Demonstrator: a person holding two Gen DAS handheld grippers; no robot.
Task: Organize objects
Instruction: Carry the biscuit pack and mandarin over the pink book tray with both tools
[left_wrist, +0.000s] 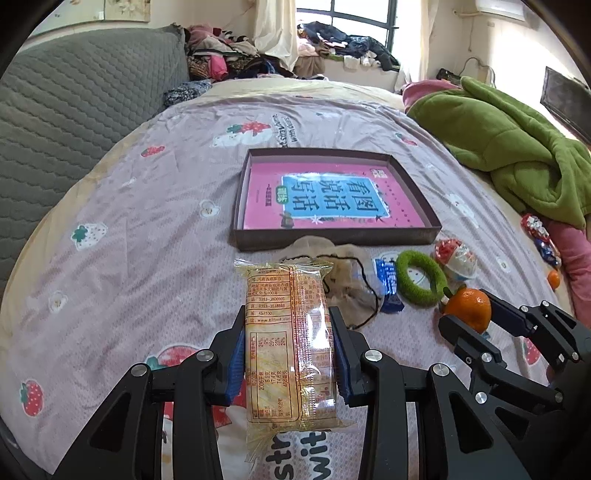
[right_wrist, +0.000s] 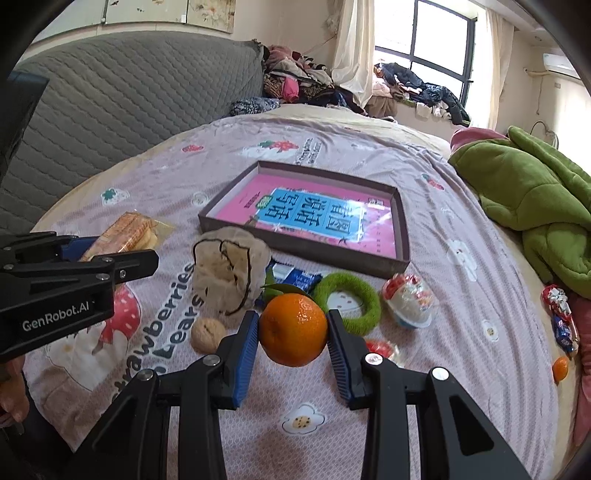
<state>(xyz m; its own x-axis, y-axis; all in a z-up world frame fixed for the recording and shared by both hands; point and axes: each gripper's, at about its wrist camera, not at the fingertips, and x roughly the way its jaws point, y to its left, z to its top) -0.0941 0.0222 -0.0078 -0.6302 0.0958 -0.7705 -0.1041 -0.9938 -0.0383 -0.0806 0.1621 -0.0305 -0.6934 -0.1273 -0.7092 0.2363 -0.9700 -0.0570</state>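
Left gripper (left_wrist: 288, 354) pinches snack pack (left_wrist: 290, 343), long axis pointing ahead at box (left_wrist: 332, 236) mid-bed. Right gripper (right_wrist: 292, 338) pinches orange (right_wrist: 293, 328), box ahead too. Left looks nearer, squarer to the near wall.

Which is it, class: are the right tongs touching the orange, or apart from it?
Touching. The right wrist view shows the orange pinched between both blue pads of the right tongs, with no gap on either side.

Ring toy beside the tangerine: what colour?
Fuzzy green ring toy, white centre showing through; clearest in the right wrist view.
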